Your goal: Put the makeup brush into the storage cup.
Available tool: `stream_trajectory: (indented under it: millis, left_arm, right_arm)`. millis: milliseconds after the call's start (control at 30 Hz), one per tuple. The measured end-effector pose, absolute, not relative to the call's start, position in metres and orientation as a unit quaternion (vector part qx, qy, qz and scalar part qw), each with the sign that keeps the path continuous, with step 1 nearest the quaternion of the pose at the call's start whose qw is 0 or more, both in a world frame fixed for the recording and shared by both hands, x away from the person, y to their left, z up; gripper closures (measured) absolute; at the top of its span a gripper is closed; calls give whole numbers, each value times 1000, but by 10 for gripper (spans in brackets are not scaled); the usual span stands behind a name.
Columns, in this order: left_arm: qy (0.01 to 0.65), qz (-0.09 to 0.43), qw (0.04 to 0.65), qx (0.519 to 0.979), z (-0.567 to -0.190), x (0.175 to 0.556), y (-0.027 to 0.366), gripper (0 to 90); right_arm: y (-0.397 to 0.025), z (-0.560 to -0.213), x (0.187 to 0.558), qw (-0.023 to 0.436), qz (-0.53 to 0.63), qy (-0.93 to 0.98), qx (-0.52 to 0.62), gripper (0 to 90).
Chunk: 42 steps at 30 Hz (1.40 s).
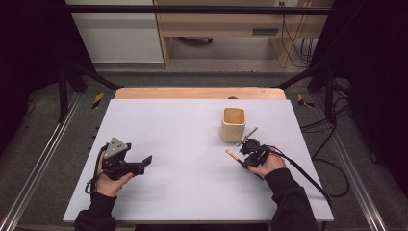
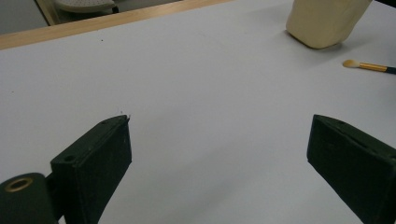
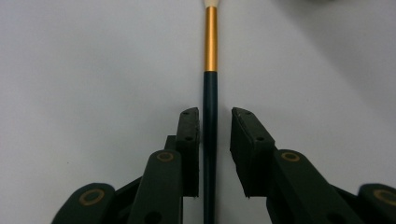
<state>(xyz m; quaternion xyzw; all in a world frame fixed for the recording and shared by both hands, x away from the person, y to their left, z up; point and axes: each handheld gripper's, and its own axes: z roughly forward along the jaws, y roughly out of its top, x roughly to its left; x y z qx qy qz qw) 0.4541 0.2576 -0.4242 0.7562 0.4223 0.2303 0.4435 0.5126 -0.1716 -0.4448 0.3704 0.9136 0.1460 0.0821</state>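
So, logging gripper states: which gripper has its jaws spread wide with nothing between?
The left gripper: jaws wide apart over bare table. The right gripper has jaws set narrowly either side of the brush handle.

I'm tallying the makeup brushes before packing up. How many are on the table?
1. The brush lies on the table between the right gripper's jaws, near the cup. Any inside the cup would be hidden.

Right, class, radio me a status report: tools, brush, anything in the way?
Left tool open, idle. Right tool astride brush, gap one side. Cup beyond, clear.
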Motion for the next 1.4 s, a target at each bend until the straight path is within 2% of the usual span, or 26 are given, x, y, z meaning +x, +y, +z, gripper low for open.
stream_trajectory:
  millis: [500, 900, 1200, 1400]
  left_arm:
    - [421, 230, 441, 758, -424, 454, 257, 59]
    - [420, 231, 438, 760, -425, 454, 257, 59]
    - [422, 229, 440, 759, -425, 454, 257, 60]
    - [423, 229, 443, 756, -424, 454, 256, 61]
  right_arm:
    - [-169, -446, 517, 41, 114, 917, 380, 804]
    - [-170, -446, 518, 35, 114, 919, 377, 839]
    - [-171, -442, 513, 50, 136, 919, 367, 840]
    - [-176, -426, 502, 65, 202, 908, 360, 840]
